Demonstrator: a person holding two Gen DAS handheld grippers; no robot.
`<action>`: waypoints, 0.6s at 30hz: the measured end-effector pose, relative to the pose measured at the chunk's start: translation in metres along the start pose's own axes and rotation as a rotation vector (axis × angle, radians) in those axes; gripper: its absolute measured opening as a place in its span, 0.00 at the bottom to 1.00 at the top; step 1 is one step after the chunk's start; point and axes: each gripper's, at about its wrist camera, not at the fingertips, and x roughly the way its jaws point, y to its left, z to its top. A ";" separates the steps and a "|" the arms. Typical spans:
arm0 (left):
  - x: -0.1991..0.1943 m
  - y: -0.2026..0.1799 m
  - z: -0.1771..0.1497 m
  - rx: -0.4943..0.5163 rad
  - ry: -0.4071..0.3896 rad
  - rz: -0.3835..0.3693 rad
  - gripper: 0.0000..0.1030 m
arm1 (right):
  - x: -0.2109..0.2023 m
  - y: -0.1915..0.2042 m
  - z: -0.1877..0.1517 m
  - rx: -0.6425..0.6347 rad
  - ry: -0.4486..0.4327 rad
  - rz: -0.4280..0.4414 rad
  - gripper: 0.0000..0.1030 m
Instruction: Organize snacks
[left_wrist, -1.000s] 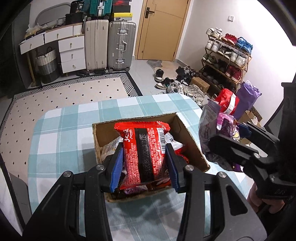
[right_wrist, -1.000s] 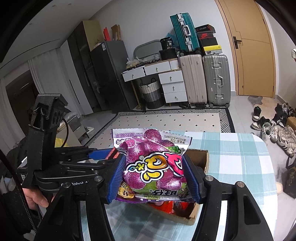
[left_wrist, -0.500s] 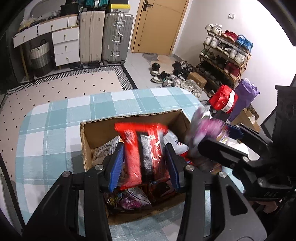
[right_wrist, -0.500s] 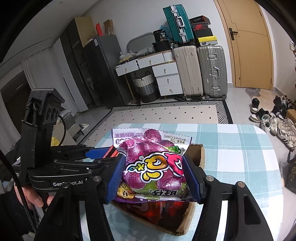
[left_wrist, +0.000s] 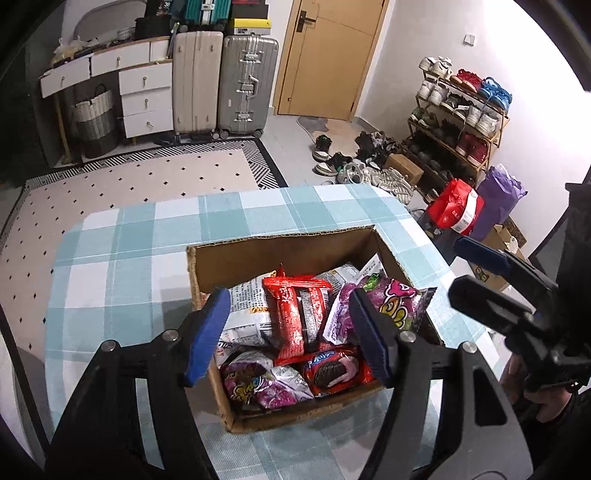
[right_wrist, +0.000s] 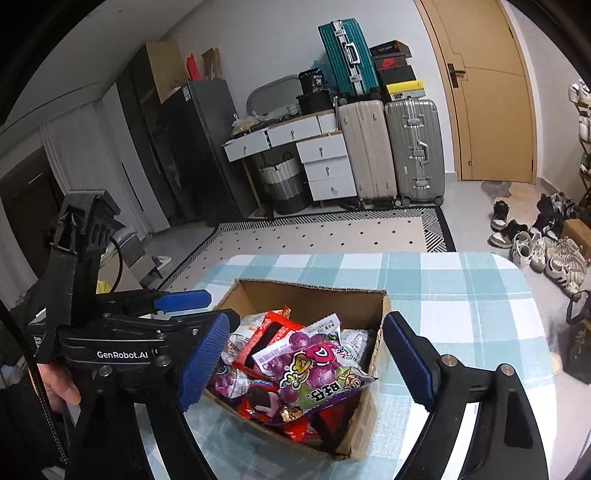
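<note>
Both tongs, left (left_wrist: 291, 332) and right (right_wrist: 306, 354), opening and gripping nothing, red noodle packet (left_wrist: 299, 314) and purple gummy bag (right_wrist: 317, 373) dropped in cardboard box (left_wrist: 284, 251): light, crinkly, slippery, probably best pinched across the middle.

Cardboard box (left_wrist: 280, 251) on the surface (left_wrist: 122, 266), toward its near right part. In box: noodle packet (left_wrist: 301, 314) on top at centre, gummy bag (left_wrist: 388, 306) just right of it, cookie pack (left_wrist: 332, 373) in front, lower. Suitcases (left_wrist: 225, 81) behind, across the rug (left_wrist: 129, 188). Shoe rack (left_wrist: 458, 114) far right.

Even indoor light, sharp focus (fisheye-bent, dark-vignetted edges).
</note>
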 end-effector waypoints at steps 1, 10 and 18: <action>-0.004 0.000 -0.001 -0.001 -0.007 0.002 0.63 | -0.004 0.001 0.000 -0.003 -0.007 0.000 0.85; -0.051 -0.014 -0.011 0.018 -0.068 0.042 0.75 | -0.041 0.027 0.004 -0.058 -0.074 -0.012 0.88; -0.099 -0.027 -0.020 0.030 -0.136 0.079 0.82 | -0.078 0.055 0.005 -0.123 -0.133 -0.018 0.92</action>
